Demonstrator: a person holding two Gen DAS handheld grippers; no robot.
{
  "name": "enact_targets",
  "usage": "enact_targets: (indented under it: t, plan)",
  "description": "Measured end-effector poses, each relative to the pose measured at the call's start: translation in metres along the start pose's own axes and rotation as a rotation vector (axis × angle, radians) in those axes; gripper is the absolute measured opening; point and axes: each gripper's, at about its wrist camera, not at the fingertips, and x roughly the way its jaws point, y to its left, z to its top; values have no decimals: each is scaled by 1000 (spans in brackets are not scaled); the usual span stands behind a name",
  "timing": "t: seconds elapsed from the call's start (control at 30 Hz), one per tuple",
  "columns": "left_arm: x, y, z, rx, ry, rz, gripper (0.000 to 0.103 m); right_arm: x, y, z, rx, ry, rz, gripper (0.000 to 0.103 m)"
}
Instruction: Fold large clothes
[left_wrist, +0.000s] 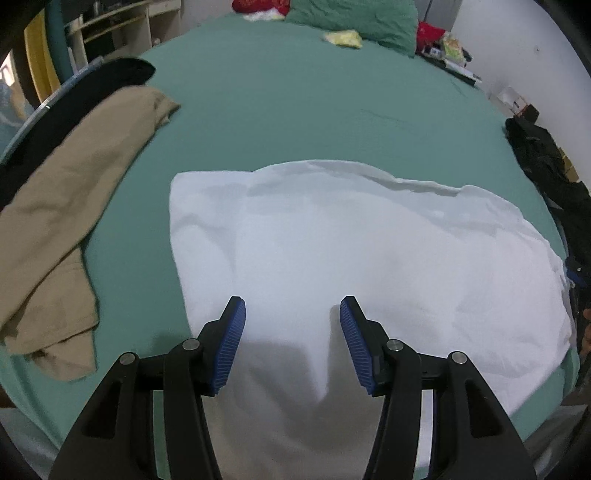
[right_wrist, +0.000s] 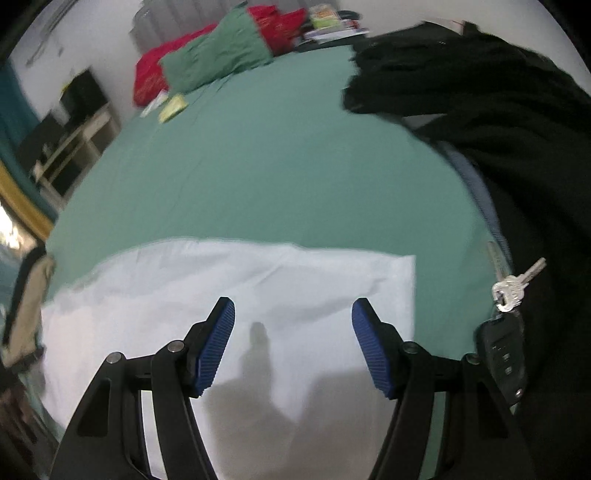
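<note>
A large white garment (left_wrist: 351, 251) lies spread flat on the green bed sheet (left_wrist: 295, 103), its near edge hanging over the bed's front. My left gripper (left_wrist: 291, 310) hovers over the garment's near left part, jaws open with nothing between the blue pads (left_wrist: 232, 343). In the right wrist view the same white garment (right_wrist: 240, 288) shows its right corner, and my right gripper (right_wrist: 293, 310) hangs open above it, its pads (right_wrist: 373, 350) apart from the cloth.
A tan garment (left_wrist: 66, 221) and a black one (left_wrist: 74, 107) lie at the bed's left edge. A black clothes pile (right_wrist: 498, 129) sits at the right, with a car key and metal key (right_wrist: 509, 325). Green pillow (left_wrist: 354, 18), red fabric (right_wrist: 155, 70) at the head.
</note>
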Motion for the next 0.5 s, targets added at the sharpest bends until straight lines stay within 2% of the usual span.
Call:
enact_targets:
  t: [0.1, 0.27, 0.4, 0.5]
  plan:
    - [-21, -10, -7, 11, -66, -30, 56, 1, 14, -8, -23, 0, -1, 66]
    - [-43, -44, -18, 75, -119, -97, 56, 1, 50, -20, -93, 13, 21, 66]
    - [-35, -67, -32, 116, -60, -135, 56, 1, 84, -37, -180, 25, 26, 66]
    - [-17, -74, -50, 130, 22, -109, 56, 10, 100, -54, -244, 55, 3, 66]
